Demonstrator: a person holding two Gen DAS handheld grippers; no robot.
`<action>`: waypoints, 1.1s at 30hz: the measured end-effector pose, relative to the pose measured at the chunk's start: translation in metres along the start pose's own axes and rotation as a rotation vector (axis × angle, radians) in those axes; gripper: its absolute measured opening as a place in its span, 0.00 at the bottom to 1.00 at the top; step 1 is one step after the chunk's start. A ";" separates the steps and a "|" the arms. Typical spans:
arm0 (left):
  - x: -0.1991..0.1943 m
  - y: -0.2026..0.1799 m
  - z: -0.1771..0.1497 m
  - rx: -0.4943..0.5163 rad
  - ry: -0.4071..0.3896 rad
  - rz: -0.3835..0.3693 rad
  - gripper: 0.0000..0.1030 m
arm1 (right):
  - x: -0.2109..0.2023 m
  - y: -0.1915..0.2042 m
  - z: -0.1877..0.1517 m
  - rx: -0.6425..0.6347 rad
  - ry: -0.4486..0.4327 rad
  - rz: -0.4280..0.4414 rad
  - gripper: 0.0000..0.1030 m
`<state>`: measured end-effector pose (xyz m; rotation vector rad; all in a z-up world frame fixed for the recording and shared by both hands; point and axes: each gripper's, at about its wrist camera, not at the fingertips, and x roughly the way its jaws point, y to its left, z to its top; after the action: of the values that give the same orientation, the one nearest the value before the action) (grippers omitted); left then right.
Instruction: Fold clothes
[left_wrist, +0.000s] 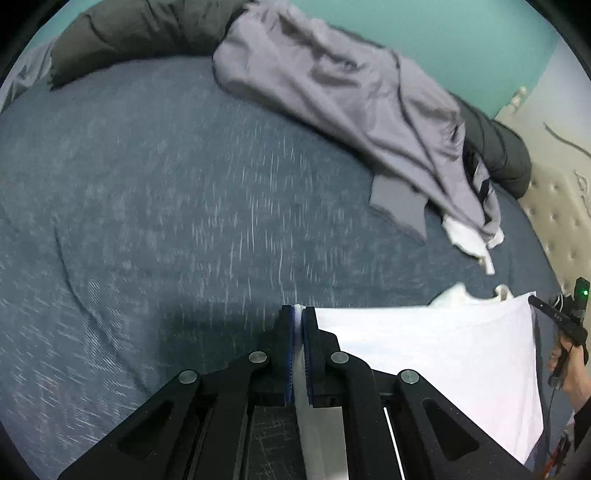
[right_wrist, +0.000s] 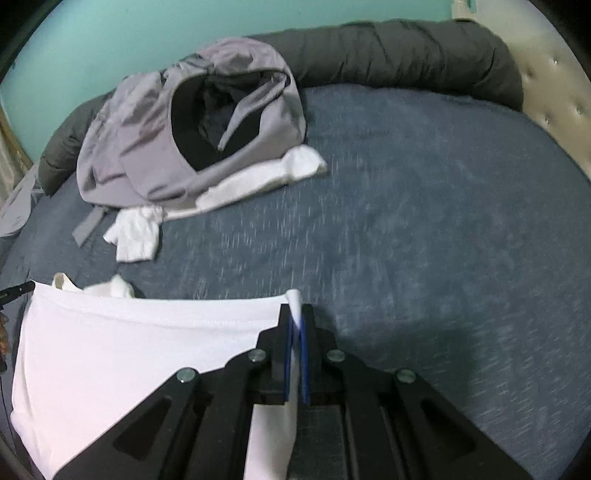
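The left wrist view alone shows the right gripper (left_wrist: 535, 301) from outside, at the far right edge, with a green light on it and the hand (left_wrist: 565, 365) that holds it. The right wrist view alone looks into the dark opening of the grey garment (right_wrist: 147, 147) in the pile and shows a thin black tip at its left edge, which may be the left gripper's.

The left gripper (left_wrist: 298, 312) is clamped on one corner of the white cloth (left_wrist: 443, 350). The right gripper (right_wrist: 294, 314) is clamped on the opposite corner, a tuft of cloth poking up between its blue pads. The cloth hangs stretched between the two, above the bed (left_wrist: 166, 203).

The bed has a blue-grey speckled cover. Behind it is a teal wall (right_wrist: 92, 48) and, to one side, a tufted cream headboard (right_wrist: 546, 92).

A dark rolled quilt (right_wrist: 406, 51) lies along the bed's far edge. The grey garment lies heaped against it, with small white pieces (right_wrist: 136, 236) beside and under it.
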<state>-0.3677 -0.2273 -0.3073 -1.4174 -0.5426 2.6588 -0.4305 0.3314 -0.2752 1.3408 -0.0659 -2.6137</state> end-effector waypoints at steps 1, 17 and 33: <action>0.000 0.001 -0.003 -0.002 0.005 0.001 0.06 | 0.001 0.000 -0.002 0.006 0.006 0.007 0.05; -0.111 -0.013 -0.130 0.060 0.147 -0.139 0.41 | -0.120 -0.009 -0.123 0.005 0.227 0.277 0.35; -0.134 -0.027 -0.226 0.116 0.285 -0.140 0.43 | -0.144 0.012 -0.214 -0.052 0.343 0.279 0.36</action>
<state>-0.1093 -0.1718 -0.3075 -1.6206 -0.4335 2.2881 -0.1740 0.3600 -0.2836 1.6103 -0.1216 -2.1171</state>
